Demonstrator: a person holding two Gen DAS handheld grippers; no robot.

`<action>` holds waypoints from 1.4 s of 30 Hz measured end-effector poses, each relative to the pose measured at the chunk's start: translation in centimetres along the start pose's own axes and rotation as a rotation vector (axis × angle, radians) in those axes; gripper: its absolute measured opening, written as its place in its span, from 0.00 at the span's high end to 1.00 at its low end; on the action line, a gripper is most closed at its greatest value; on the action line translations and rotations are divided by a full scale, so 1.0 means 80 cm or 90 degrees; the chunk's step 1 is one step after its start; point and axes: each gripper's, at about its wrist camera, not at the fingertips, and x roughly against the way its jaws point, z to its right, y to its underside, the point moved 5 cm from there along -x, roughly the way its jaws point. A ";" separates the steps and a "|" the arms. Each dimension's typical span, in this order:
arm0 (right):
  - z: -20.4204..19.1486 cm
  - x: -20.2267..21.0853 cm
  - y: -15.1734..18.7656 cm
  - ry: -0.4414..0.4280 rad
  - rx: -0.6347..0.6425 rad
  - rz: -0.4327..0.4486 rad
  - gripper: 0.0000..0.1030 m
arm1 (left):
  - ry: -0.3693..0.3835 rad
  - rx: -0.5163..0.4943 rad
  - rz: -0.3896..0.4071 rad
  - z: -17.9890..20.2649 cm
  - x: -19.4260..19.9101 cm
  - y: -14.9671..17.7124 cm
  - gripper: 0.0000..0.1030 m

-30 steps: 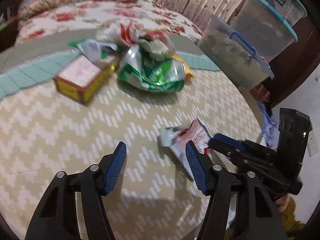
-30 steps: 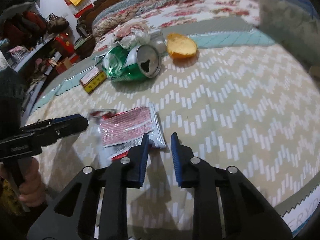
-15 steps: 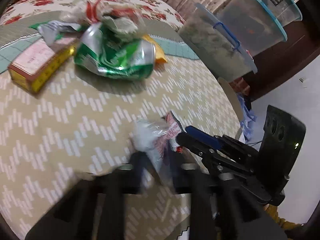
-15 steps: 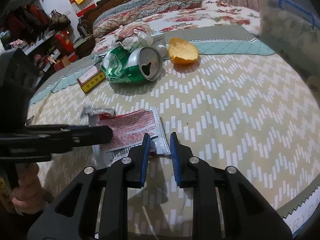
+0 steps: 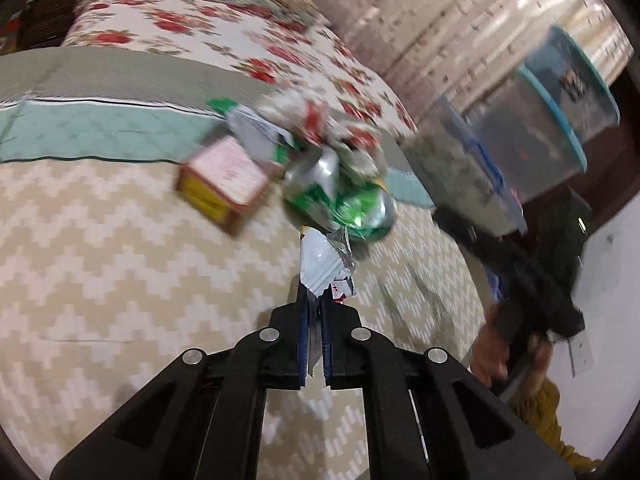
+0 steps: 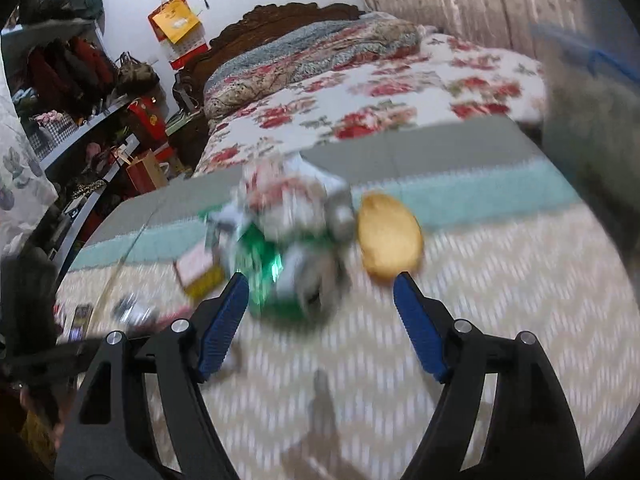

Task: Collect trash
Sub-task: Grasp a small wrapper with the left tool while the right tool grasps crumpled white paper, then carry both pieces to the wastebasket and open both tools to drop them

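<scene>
My left gripper [image 5: 316,300] is shut on a silver and red snack wrapper [image 5: 326,264], which sticks up from the pads above the zigzag bedspread [image 5: 120,280]. Beyond it lie a crushed green can [image 5: 348,208], a pink and yellow box [image 5: 226,184] and crumpled wrappers [image 5: 320,128]. The jaws of my right gripper [image 6: 320,280] are opening and stand wide, with nothing pressed between the pads. The blurred green can [image 6: 280,280] lies just ahead of their gap. A yellow-orange scrap [image 6: 388,236] rests by the right fingertip. The box [image 6: 198,272] lies to the left.
Clear plastic storage tubs [image 5: 500,152] are stacked at the bed's right side. A floral quilt [image 6: 380,92] and a carved headboard [image 6: 280,20] lie beyond the pile. Cluttered shelves [image 6: 80,92] stand on the left. A hand [image 5: 492,360] holds the other gripper past the bed's edge.
The left gripper closed on the snack wrapper and lifted it off the bedspread. The right gripper let go of the wrapper, opened wide and moved up toward the green can.
</scene>
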 end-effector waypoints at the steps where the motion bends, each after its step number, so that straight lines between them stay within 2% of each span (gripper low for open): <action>1: -0.005 -0.017 -0.014 0.001 0.007 -0.008 0.26 | -0.001 0.004 0.005 -0.004 0.006 -0.001 0.95; 5: -0.024 -0.081 -0.040 0.031 0.050 -0.057 0.27 | -0.006 0.004 0.020 -0.015 0.024 -0.003 0.95; 6: -0.027 -0.094 -0.041 0.040 0.061 -0.068 0.32 | -0.005 0.004 0.022 -0.016 0.027 -0.004 0.95; 7: -0.028 -0.102 -0.043 0.039 0.065 -0.075 0.40 | -0.005 0.003 0.022 -0.015 0.028 -0.004 0.95; 8: -0.031 -0.112 -0.042 0.027 0.069 -0.091 0.65 | -0.005 0.002 0.022 -0.015 0.029 -0.005 0.95; 9: -0.032 -0.114 -0.041 0.024 0.069 -0.095 0.67 | -0.005 0.000 0.021 -0.014 0.030 -0.005 0.95; 12: -0.044 -0.083 -0.039 -0.007 0.076 -0.041 0.68 | 0.005 -0.005 0.020 -0.012 0.031 -0.002 0.95; 14: -0.049 -0.043 -0.036 -0.010 0.094 0.004 0.68 | 0.012 -0.011 0.018 -0.008 0.030 0.000 0.95; 18: -0.025 0.012 -0.014 -0.012 0.073 0.034 0.68 | 0.026 -0.035 0.007 0.016 0.020 0.004 0.95; 28: 0.114 0.100 0.091 0.072 -0.041 0.008 0.68 | 0.054 -0.110 -0.056 0.100 -0.035 0.022 0.95; 35: 0.209 0.152 0.124 0.112 -0.140 0.047 0.68 | 0.082 -0.177 -0.094 0.199 -0.097 0.021 0.95; 42: 0.290 0.197 0.148 0.166 -0.206 0.089 0.68 | 0.109 -0.233 -0.142 0.312 -0.190 0.019 0.95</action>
